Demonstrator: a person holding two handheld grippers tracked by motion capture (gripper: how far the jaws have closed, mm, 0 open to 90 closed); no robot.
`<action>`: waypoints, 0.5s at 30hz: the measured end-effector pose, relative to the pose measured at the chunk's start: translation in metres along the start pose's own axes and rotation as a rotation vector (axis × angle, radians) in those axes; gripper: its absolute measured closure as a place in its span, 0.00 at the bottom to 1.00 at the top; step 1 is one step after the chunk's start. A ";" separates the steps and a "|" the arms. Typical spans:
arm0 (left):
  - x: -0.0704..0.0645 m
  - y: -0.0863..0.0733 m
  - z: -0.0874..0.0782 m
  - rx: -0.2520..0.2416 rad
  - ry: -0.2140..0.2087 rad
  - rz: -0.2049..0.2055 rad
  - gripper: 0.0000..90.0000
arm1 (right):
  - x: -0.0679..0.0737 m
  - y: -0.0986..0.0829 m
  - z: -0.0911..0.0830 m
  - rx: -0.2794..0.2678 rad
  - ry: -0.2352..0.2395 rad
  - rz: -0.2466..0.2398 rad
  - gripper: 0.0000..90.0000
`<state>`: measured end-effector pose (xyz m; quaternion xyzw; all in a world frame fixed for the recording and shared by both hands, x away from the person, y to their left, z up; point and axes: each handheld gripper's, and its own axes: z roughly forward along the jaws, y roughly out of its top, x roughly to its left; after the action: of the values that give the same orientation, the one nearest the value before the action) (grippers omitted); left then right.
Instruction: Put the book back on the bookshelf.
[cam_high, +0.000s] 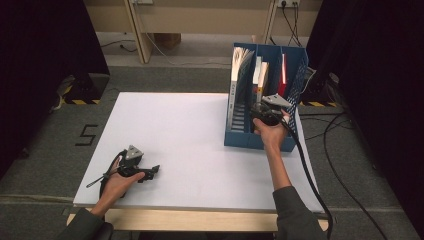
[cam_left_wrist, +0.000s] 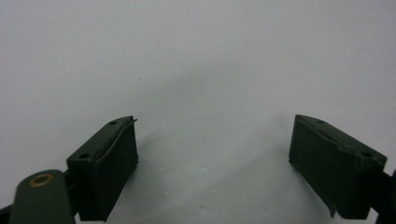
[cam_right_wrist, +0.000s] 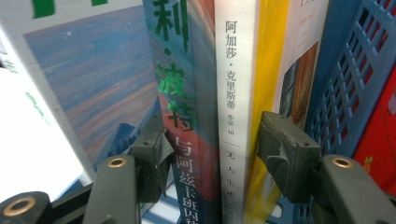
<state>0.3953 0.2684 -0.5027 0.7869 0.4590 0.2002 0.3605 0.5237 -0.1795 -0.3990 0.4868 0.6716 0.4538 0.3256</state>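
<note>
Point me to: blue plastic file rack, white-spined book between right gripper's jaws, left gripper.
blue plastic file rack (cam_high: 243, 139): high view, front wall.
white-spined book (cam_right_wrist: 235, 93): right gripper view, spine.
left gripper (cam_high: 154, 171): high view, between its fingertips.

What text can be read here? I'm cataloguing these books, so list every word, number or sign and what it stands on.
"阿加莎·克里斯蒂", "作品 10", "无人生": white book spine, cut off below.
"利·波特", "与阿兹卡班囚": dark blue book spine, cut off at both ends.
"5": black mark on the grey floor.
Green print on the pale book cover: cut off, unreadable.
</note>
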 end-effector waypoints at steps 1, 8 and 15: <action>0.000 0.000 0.000 0.000 0.000 0.000 0.16 | -0.001 0.000 0.001 -0.002 0.003 0.000 0.51; 0.000 0.000 0.000 -0.003 -0.003 -0.005 0.16 | -0.002 0.000 0.005 -0.008 0.003 0.009 0.49; 0.000 0.000 0.000 0.000 -0.002 -0.004 0.16 | -0.002 0.000 -0.013 -0.003 0.014 -0.005 0.39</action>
<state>0.3954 0.2684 -0.5028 0.7862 0.4601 0.1989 0.3614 0.5128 -0.1851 -0.3936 0.4814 0.6744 0.4575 0.3225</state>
